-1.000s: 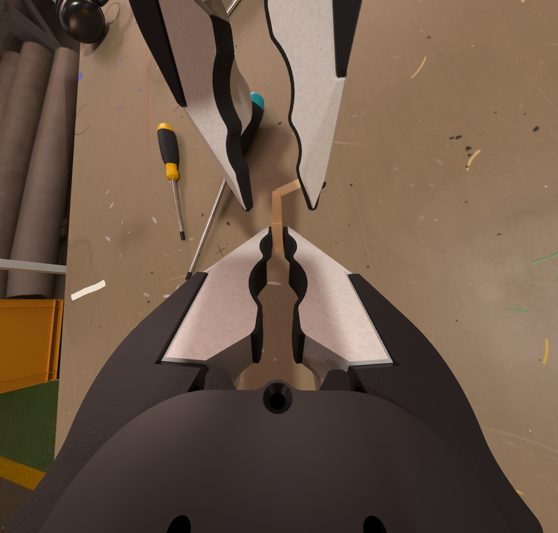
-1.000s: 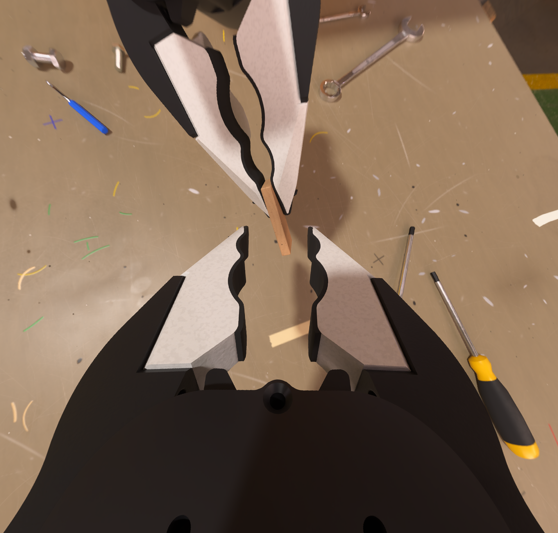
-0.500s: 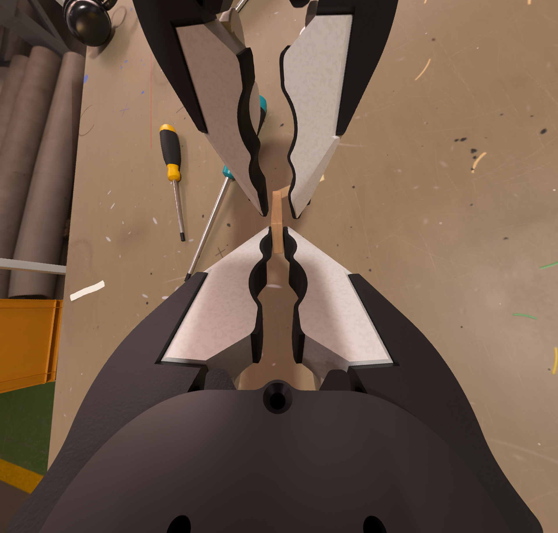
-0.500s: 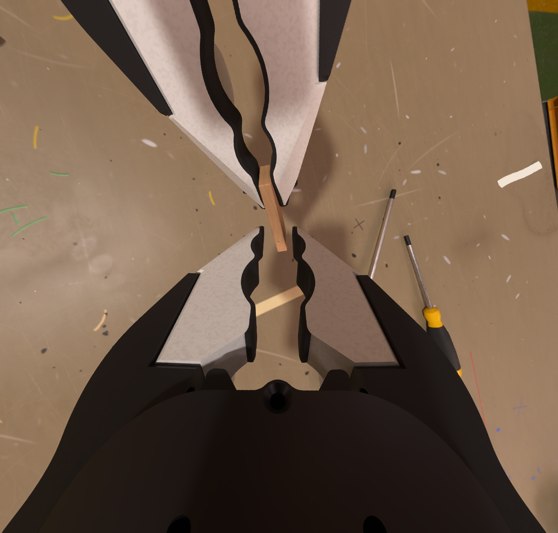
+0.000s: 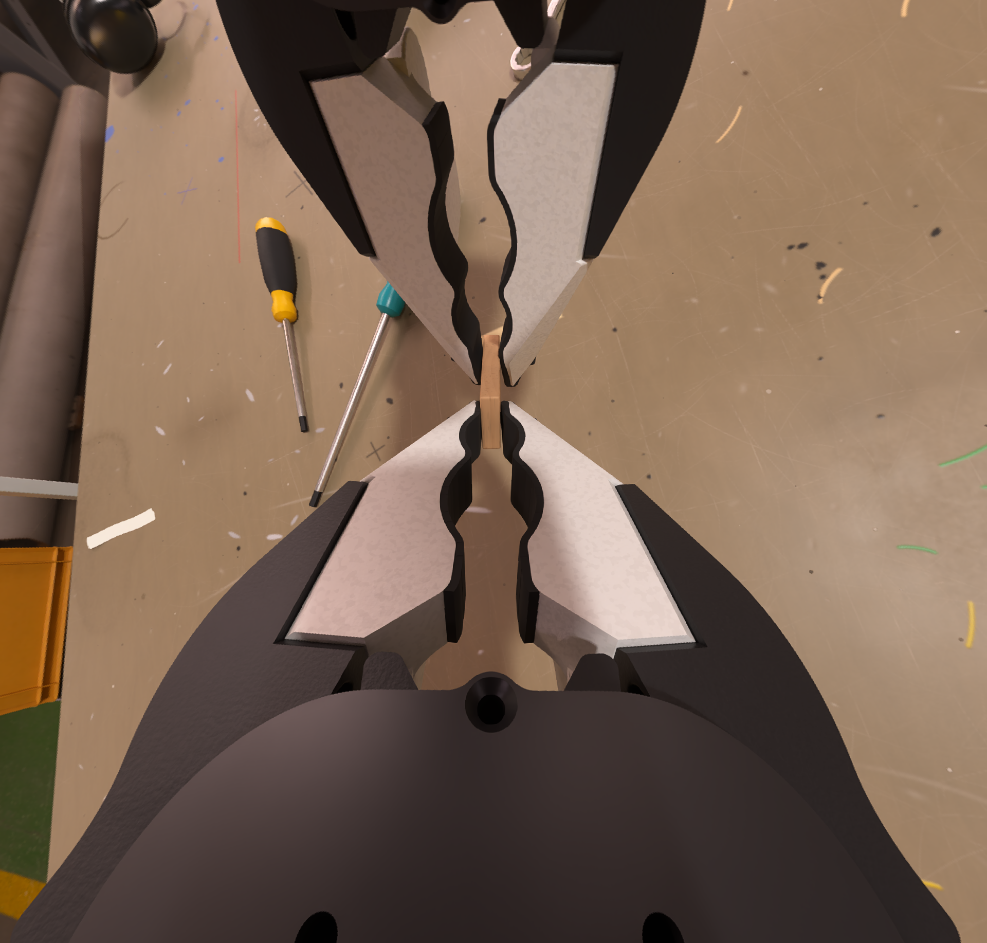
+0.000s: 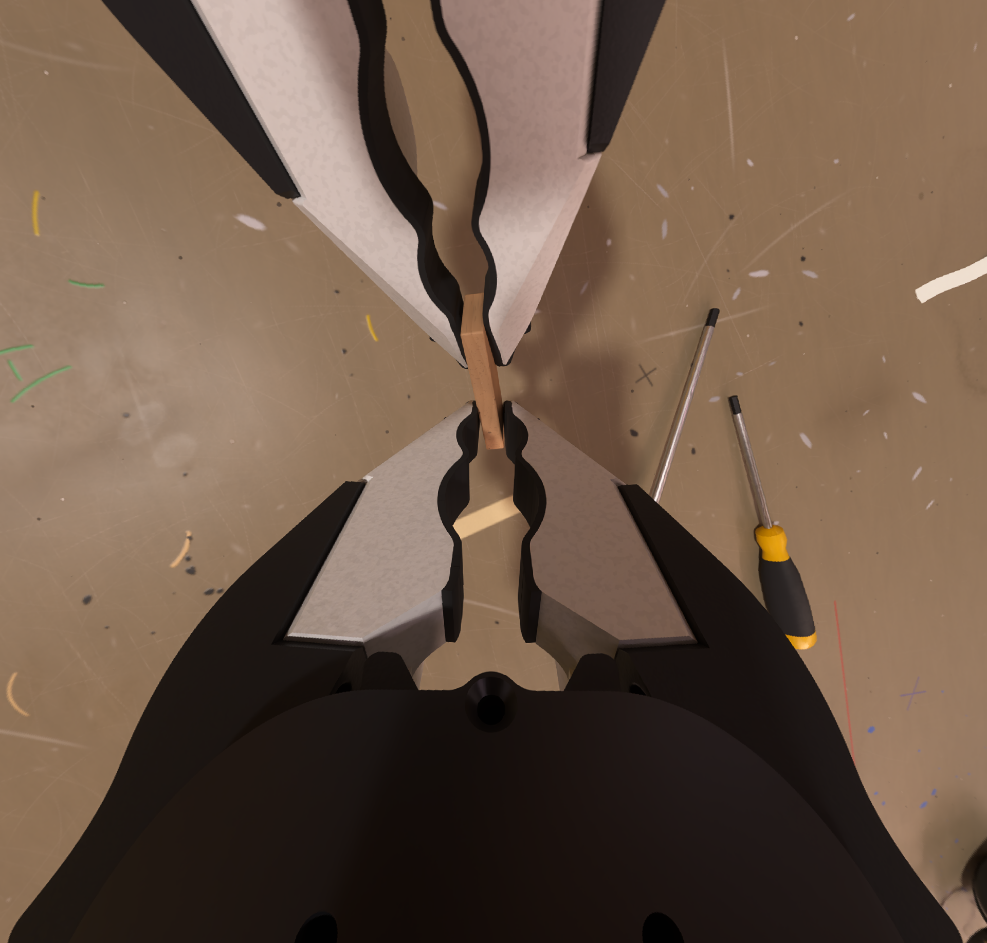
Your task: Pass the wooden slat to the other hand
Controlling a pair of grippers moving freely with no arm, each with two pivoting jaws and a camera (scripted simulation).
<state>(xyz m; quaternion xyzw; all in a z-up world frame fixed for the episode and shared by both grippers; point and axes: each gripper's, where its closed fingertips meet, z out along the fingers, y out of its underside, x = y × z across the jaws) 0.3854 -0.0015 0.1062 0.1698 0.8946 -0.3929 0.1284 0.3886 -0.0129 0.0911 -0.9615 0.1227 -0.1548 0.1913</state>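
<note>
The wooden slat [image 5: 490, 399] is a short, thin, light-brown strip held above the workbench. My left gripper [image 5: 490, 410] is shut on its near end. My right gripper [image 5: 494, 380] comes in from the opposite side, tip to tip, with its fingers pressed on the slat's far end. In the right wrist view, my right gripper [image 6: 488, 410] is shut on the lower end of the slat [image 6: 483, 378]. The left gripper [image 6: 480, 362] grips the upper end. Only a short middle stretch of the slat shows between the two pairs of tips.
On the brown workbench [image 5: 747, 436] lie a yellow-and-black screwdriver [image 5: 277, 276], a teal-handled screwdriver [image 5: 390, 300] and a pale strip [image 5: 120, 528]. An orange bin [image 5: 29, 623], cardboard tubes [image 5: 37, 276] and a black round object [image 5: 115, 25] sit at the left edge.
My right gripper has moved in toward the left one and its fingers have closed from wide open onto the slat's free end. The left gripper has kept its hold.
</note>
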